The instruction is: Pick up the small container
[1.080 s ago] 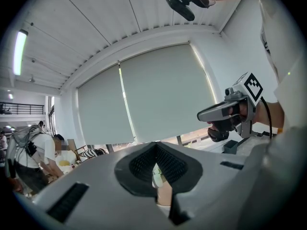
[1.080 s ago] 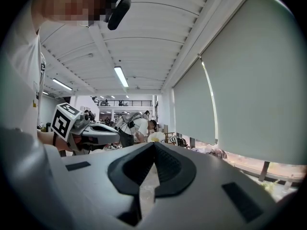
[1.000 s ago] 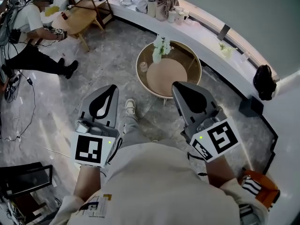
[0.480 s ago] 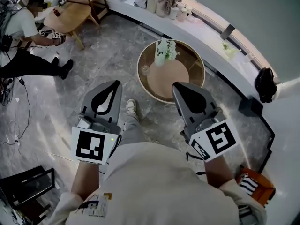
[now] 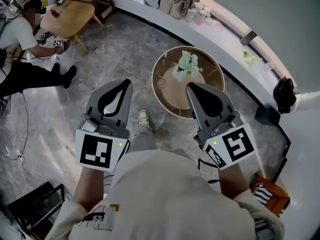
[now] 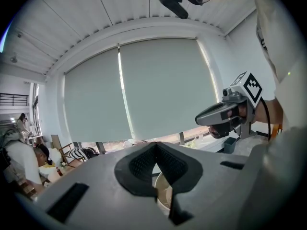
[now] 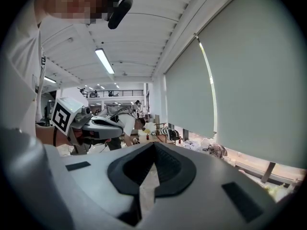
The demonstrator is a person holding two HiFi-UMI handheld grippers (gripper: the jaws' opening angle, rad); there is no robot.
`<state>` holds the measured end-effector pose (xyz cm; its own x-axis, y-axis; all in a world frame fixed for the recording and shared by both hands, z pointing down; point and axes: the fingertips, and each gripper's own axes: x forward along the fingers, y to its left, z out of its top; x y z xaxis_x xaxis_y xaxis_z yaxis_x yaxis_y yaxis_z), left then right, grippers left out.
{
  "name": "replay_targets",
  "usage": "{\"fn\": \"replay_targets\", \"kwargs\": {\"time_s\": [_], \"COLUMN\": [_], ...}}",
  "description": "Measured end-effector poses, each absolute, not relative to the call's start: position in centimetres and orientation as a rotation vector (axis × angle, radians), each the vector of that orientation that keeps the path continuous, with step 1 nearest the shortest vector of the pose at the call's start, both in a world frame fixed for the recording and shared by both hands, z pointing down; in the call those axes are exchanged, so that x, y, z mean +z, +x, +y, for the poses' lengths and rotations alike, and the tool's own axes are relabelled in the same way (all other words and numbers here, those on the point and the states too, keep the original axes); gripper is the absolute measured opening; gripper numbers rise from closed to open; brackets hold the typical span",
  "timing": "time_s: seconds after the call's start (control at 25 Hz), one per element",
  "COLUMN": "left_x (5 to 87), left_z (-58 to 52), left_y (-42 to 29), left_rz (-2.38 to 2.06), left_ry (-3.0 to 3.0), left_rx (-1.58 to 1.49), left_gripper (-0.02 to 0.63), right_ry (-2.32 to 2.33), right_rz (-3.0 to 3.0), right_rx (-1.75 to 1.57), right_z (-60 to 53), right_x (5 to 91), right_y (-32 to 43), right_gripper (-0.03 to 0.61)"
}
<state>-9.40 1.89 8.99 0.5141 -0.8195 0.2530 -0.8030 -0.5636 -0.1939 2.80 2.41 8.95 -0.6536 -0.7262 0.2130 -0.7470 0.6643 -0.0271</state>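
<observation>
The left gripper (image 6: 154, 146) and the right gripper (image 7: 153, 150) each had their jaws pressed fully together with nothing between them. They were carried empty and pointing forward, likely because the reach had not begun. The small container (image 5: 160, 83) stood beyond the tips, ahead of the gap between both grippers. It sat near the round table's (image 5: 171, 97) rim, left of the vase of flowers (image 5: 187, 67), and neither gripper touched it.

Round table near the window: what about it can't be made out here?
Head view: the small pale thing on the round table is too small to identify.
Head view: the right gripper covers the table's near side.
Left gripper view: only a sliver of table shows under the shut left gripper.
</observation>
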Motion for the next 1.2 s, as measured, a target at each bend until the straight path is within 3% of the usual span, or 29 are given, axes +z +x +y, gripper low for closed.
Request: {"fn": "replay_targets", "kwargs": {"time_s": [0.52,1.2], "left_x": [9.8,11.8], "left_z": [-9.7,-13.7], "left_y": [-13.6,-12.5], "left_rz": [1.217,1.100], "left_ry": [-2.786,-2.847], "left_rx": [-0.489,-0.483], "left_gripper": [0.008,0.008], "right_ry": [1.342,1.481], "right_rz": [-2.594,-2.494], "right_rx": [0.190,0.240], "right_z": [-8.5,-11.9], "right_x": [9.2,10.7], "right_y": [-2.8,-0.8], "right_gripper": [0.006,0.006]}}
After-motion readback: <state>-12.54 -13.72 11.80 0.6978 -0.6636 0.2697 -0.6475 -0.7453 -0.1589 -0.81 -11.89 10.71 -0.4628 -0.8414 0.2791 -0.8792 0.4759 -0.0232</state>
